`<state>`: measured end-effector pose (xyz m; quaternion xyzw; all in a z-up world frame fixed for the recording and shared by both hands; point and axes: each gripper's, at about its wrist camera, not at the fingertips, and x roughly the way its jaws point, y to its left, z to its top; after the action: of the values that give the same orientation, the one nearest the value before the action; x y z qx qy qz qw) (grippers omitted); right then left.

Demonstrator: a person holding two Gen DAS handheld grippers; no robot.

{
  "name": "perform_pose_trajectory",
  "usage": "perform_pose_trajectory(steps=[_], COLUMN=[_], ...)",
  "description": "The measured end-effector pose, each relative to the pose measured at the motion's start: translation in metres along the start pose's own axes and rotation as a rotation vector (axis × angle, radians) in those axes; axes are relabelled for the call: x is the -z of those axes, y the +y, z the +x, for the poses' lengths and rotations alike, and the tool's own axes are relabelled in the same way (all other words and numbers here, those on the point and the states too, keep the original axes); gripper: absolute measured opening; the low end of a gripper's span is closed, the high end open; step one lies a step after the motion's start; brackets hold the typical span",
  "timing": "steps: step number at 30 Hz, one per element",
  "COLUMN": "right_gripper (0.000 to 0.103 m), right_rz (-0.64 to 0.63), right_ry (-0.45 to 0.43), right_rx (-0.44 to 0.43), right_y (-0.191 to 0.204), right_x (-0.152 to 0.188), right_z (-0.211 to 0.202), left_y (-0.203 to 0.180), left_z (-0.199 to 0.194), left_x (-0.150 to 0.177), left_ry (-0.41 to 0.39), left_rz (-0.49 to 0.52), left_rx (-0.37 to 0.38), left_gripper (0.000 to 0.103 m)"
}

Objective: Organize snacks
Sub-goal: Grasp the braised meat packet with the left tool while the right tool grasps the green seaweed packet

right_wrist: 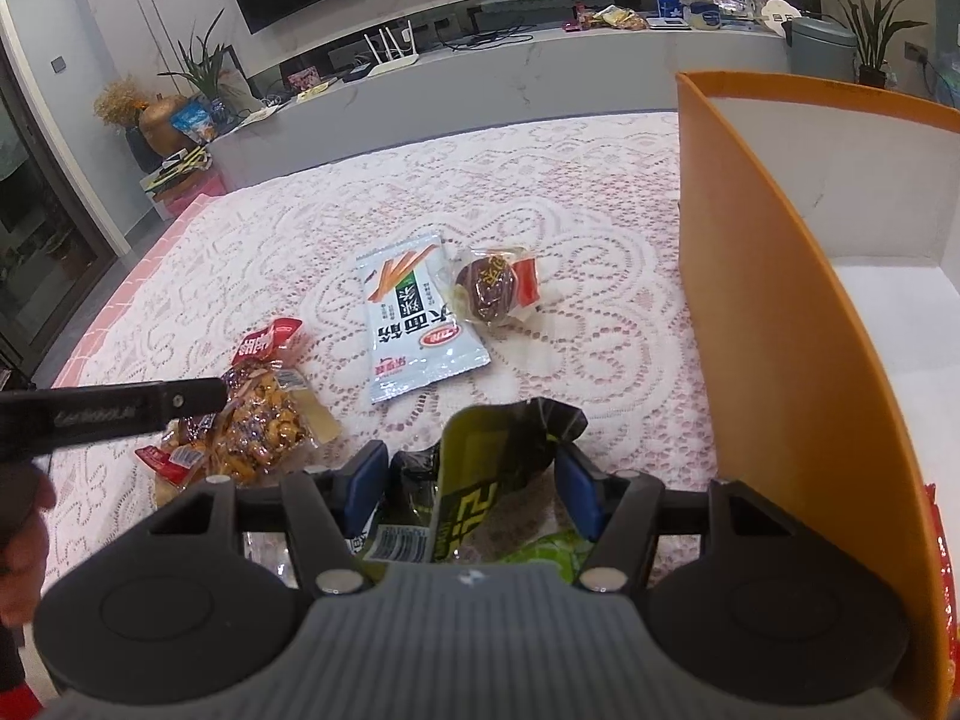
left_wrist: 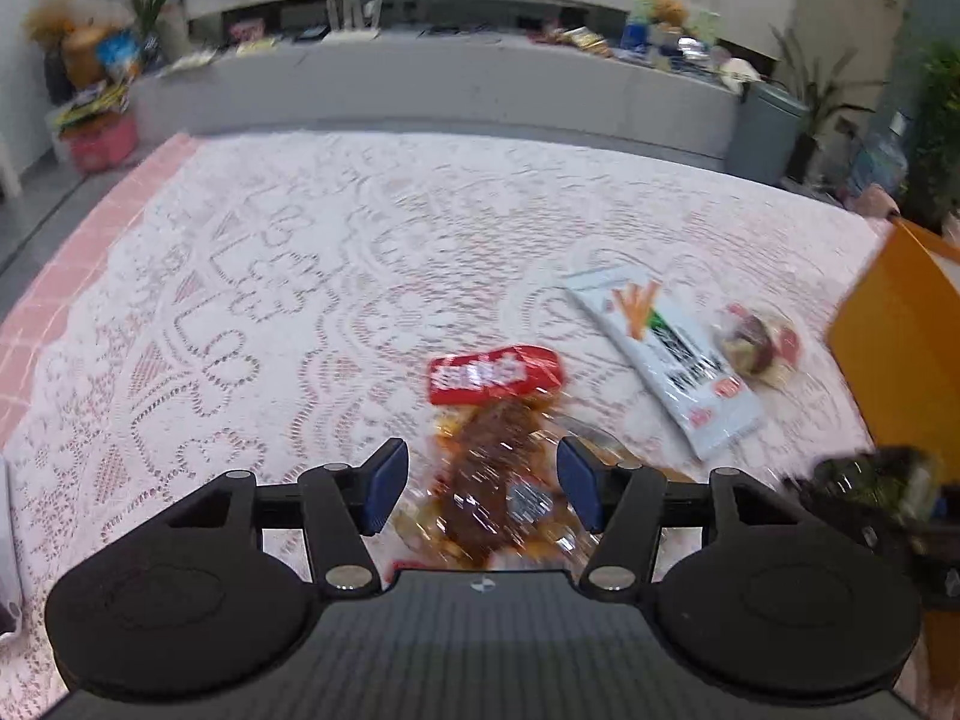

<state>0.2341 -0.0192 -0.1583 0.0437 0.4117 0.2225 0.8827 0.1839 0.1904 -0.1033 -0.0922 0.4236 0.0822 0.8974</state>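
Observation:
A clear snack bag with a red top and brown pieces (left_wrist: pixel 492 456) lies on the lace cloth. My left gripper (left_wrist: pixel 480 487) is open and straddles it, both blue pads standing off the bag. In the right wrist view one black finger (right_wrist: pixel 180 399) of that gripper reaches over the same bag (right_wrist: pixel 258 420). My right gripper (right_wrist: pixel 471 489) is shut on a crumpled green and black packet (right_wrist: pixel 486 462), held above the cloth beside the orange box (right_wrist: pixel 780 330). That packet (left_wrist: pixel 870 480) also shows at the right edge of the left wrist view.
A white packet printed with orange sticks (right_wrist: pixel 414 324) and a small clear-wrapped brown snack (right_wrist: pixel 492 291) lie mid-table. The orange box, white inside, stands tall on the right, and something red (right_wrist: pixel 945 570) shows past its near wall. A hand (right_wrist: pixel 24 546) is at lower left. A grey console runs behind the table.

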Motion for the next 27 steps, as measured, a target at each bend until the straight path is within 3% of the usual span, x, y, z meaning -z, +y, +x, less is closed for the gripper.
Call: perform_pose_trajectory(steps=[3, 7, 9, 14, 18, 19, 20, 21, 22, 27], right_gripper=[0.060, 0.060, 0.061, 0.062, 0.062, 0.054, 0.043, 0.040, 0.040, 0.040], right_rz=[-0.005, -0.014, -0.011, 0.016, 0.030, 0.024, 0.011, 0.000, -0.007, -0.013], right_ry=[-0.002, 0.001, 0.007, 0.007, -0.009, -0.011, -0.014, -0.014, -0.013, -0.006], right_rx=[-0.005, -0.007, -0.010, -0.004, -0.020, -0.012, -0.003, 0.004, 0.003, 0.003], right_y=[0.000, 0.000, 0.000, -0.003, -0.003, -0.003, -0.001, 0.000, 0.000, -0.002], right_x=[0.000, 0.000, 0.000, -0.002, -0.004, -0.004, -0.004, -0.003, -0.003, -0.003], right_z=[0.001, 0.003, 0.004, 0.005, 0.002, 0.002, 0.002, 0.002, 0.003, 0.005], left_y=[0.013, 0.020, 0.024, 0.024, 0.022, 0.020, 0.018, 0.017, 0.016, 0.009], left_z=[0.014, 0.020, 0.024, 0.025, 0.021, 0.020, 0.018, 0.014, 0.010, 0.005], left_x=[-0.007, -0.006, -0.005, -0.002, -0.001, -0.001, -0.001, -0.001, -0.003, 0.000], left_ry=[0.071, 0.084, 0.095, 0.097, 0.079, 0.073, 0.065, 0.029, 0.010, -0.009], left_rz=[-0.074, -0.127, -0.148, -0.161, -0.158, -0.151, -0.145, -0.137, -0.123, -0.076], left_rx=[0.096, 0.135, 0.154, 0.164, 0.164, 0.157, 0.146, 0.129, 0.118, 0.112], left_gripper=[0.069, 0.071, 0.081, 0.080, 0.071, 0.070, 0.060, 0.041, 0.034, 0.034])
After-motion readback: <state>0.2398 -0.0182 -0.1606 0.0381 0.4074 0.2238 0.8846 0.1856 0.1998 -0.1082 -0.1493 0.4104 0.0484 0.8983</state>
